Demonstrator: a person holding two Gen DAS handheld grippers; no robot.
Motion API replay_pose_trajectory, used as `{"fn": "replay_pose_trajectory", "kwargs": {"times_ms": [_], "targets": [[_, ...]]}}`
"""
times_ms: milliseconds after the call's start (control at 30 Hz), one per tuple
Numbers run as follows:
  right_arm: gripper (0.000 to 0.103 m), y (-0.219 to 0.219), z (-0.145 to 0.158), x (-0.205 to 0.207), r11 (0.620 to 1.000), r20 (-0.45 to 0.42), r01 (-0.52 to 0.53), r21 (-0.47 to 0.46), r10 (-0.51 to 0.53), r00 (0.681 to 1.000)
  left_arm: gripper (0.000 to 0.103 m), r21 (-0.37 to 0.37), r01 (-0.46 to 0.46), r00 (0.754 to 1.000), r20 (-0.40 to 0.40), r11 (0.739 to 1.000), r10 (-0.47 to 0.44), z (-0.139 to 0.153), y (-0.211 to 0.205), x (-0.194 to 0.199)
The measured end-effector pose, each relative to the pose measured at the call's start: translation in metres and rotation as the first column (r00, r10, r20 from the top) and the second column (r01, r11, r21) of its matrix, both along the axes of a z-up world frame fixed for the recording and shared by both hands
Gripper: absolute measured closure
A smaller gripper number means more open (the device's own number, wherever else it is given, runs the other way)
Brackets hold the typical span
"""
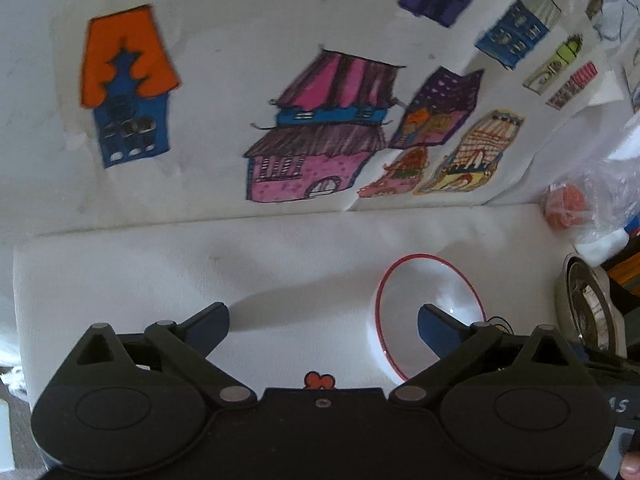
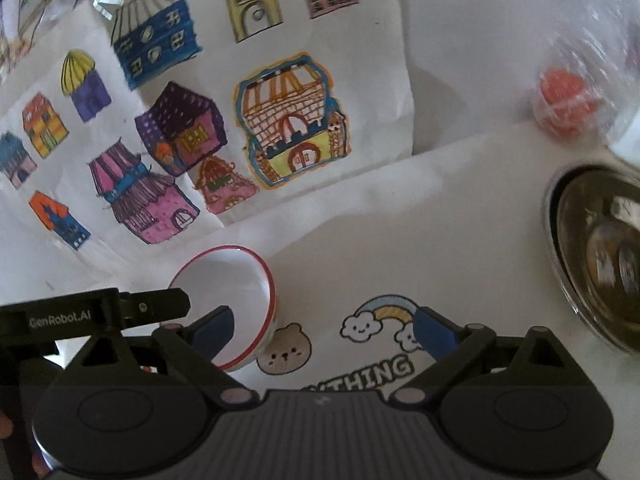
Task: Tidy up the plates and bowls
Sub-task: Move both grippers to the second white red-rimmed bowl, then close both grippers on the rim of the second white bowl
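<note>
My right gripper [image 2: 322,330] hangs with its jaws spread wide and empty over the white tablecloth [image 2: 420,232], above its printed bear and rainbow. A red-rimmed white bowl [image 2: 236,284] sits just left of it, beside my left gripper [image 2: 100,312]. A steel bowl [image 2: 596,256] lies at the cloth's right edge.

white bowl [image 2: 236,300]: 1 | steel bowl [image 2: 600,256]: 1 | orange ball [image 2: 566,100]: 1

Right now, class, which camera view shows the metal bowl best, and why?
The right wrist view: the metal bowl shows its rim and shiny inside, though the frame edge cuts its right side. The left wrist view catches only a narrow slice of it at the right edge, beyond the red-rimmed white bowl.
</note>
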State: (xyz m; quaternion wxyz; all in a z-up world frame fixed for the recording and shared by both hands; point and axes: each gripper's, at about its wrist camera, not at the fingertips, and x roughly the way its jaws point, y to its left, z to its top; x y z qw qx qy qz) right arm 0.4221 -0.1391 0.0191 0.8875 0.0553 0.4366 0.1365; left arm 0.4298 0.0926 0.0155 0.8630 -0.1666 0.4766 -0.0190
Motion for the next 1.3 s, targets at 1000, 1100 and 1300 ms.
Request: {"fn": "replay_pose_trajectory", "kwargs": {"times_ms": [1000, 1100, 1300], "targets": [[0.069, 0.006, -0.004, 0.008, 0.99, -0.106, -0.048, 0.135, 0.062, 0.992, 0.091, 0.021, 0.107, 0.994, 0.003, 0.994, -0.107, -0.004, -0.026, 0.0], [0.08, 0.006, -0.005, 0.008, 0.985, -0.133, -0.042, 0.169, 0.065, 0.989, 0.092, 0.058, 0.124, 0.992, 0.008, 0.991, -0.125, -0.002, -0.033, -0.004], [0.088, 0.005, -0.011, -0.006, 0.979, -0.192, -0.005, 0.204, 0.045, 0.98, 0.095, 0.037, 0.115, 0.993, -0.005, 0.993, -0.115, -0.001, -0.034, -0.015]]}}
